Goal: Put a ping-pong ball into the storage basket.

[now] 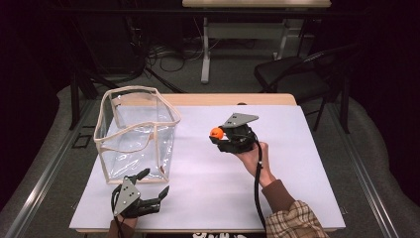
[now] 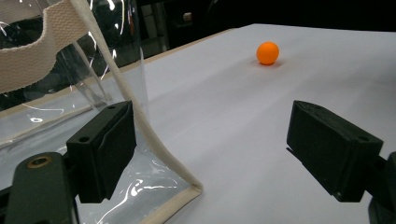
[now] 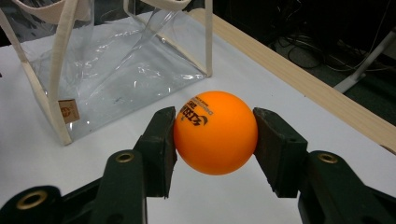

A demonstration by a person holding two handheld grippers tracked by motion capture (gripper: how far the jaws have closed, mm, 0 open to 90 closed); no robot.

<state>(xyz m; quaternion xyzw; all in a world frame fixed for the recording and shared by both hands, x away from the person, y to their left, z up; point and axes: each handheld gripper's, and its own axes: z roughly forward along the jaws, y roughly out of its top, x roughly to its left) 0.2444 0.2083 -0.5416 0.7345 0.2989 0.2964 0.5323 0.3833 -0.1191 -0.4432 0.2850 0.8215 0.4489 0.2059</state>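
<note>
My right gripper [image 1: 218,135] hovers over the middle of the table, shut on an orange ball [image 1: 216,132]. In the right gripper view the printed ball [image 3: 215,133] is pressed between both pads. A clear bag [image 1: 133,153] with beige trim stands open at the left. My left gripper [image 1: 156,181] is open at the front left, by the bag's near corner. In the left gripper view the bag's trimmed bottom corner [image 2: 184,186] lies between the jaws, close to the left one. An orange ball [image 2: 267,52] also appears farther off on the white sheet there; I cannot tell whether it is the same one.
A white sheet [image 1: 208,188] covers the tabletop, with a wooden strip [image 1: 233,99] along the far edge. A black chair [image 1: 292,74] and a desk leg stand beyond the table. The bag [image 3: 116,60] is ahead and left of the held ball.
</note>
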